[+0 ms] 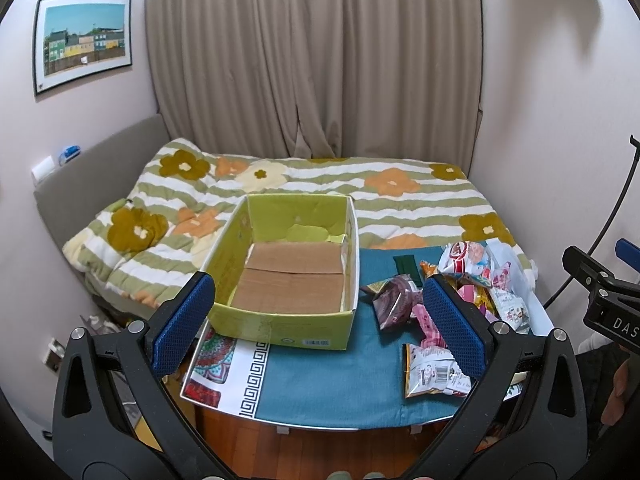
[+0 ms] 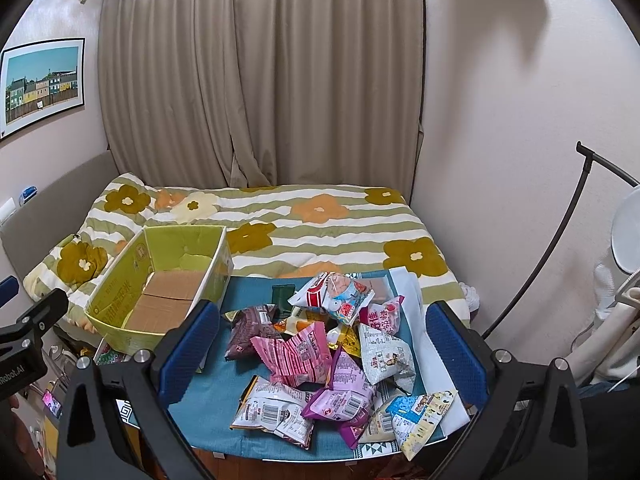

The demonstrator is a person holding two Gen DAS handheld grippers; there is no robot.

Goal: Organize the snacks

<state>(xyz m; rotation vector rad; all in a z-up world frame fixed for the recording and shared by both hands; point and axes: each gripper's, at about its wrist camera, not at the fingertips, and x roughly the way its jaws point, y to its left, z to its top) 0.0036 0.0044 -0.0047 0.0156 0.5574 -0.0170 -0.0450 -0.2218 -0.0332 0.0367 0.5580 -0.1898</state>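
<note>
One container concerns us: a yellow-green cardboard box [image 1: 288, 272] at the centre of the left wrist view, open at the top. We see nothing in it but its bare brown cardboard floor [image 1: 292, 284] and a folded flap against the far wall. It stands on the teal cloth [image 1: 320, 376] covering the small table [image 1: 224, 400], its far end toward the flowered bedspread [image 1: 400, 192].

Lower centre in the right wrist view, the snack packets [image 2: 320, 352] lie heaped loose on the same cloth, none of them in the box. We pick out a maroon packet [image 2: 250, 330], a pink striped one [image 2: 298, 356], a white one with a red band [image 2: 340, 292] on top of the heap, a purple one [image 2: 344, 396] and a white barcoded one [image 2: 272, 412] nearest the frame's lower edge. The box [image 2: 160, 300] sits left of the heap, just beside it.

Our left gripper [image 1: 318, 324] hangs above the table's near edge, blue fingers [image 1: 184, 320] spread wide, nothing between them. Our right gripper [image 2: 322, 356] frames the heap, fingers [image 2: 456, 356] likewise wide apart and empty
</note>
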